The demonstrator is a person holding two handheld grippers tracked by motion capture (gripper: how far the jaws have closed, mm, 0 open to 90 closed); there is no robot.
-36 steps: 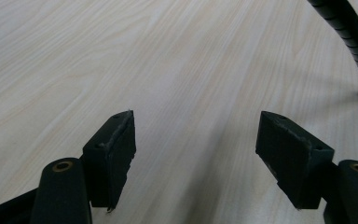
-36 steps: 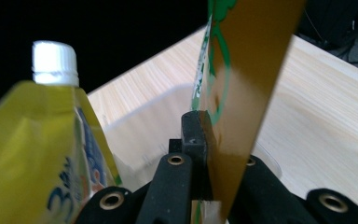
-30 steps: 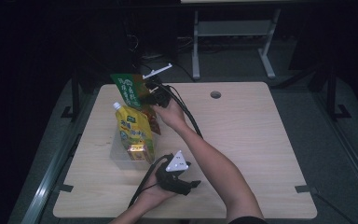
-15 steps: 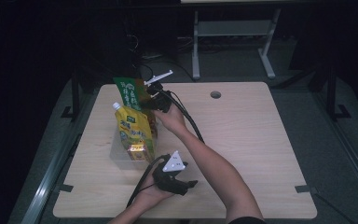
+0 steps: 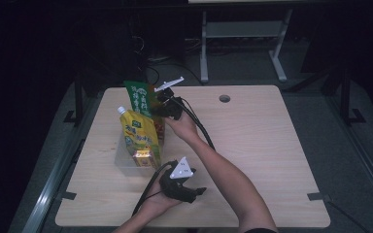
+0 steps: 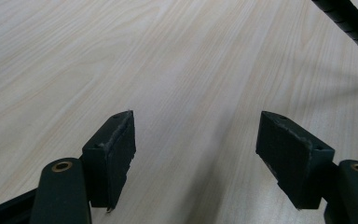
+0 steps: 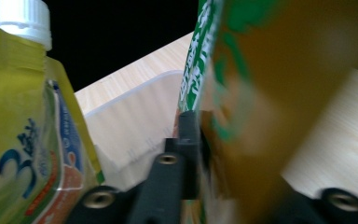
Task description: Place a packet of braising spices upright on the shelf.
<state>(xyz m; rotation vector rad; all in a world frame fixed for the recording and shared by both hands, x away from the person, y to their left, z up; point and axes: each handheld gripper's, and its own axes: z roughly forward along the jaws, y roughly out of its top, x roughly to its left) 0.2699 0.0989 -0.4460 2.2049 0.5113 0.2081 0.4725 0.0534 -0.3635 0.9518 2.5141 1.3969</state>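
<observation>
The right gripper (image 5: 161, 108), its jaws just easing apart around the green snack bag (image 5: 141, 99), has it nearly inside the clear bin (image 5: 126, 162) behind 1 yellow spouted pouch (image 5: 138, 136); release remains, while the left gripper (image 6: 198, 154) rests spread and empty.

A light wooden table (image 5: 272, 145) with rounded corners stands in a dim room; a round cable hole (image 5: 224, 98) sits near its far edge. Small dark brackets (image 5: 318, 196) stick out at its sides. The floor (image 5: 349, 160) around it is grey carpet. Beyond the far edge stands a pale metal frame (image 5: 243, 34) with two legs and a crossbar. Dark cables (image 5: 155, 65) lie on the floor by it. The rest of the room is in deep shadow, and light falls mainly on the tabletop.
</observation>
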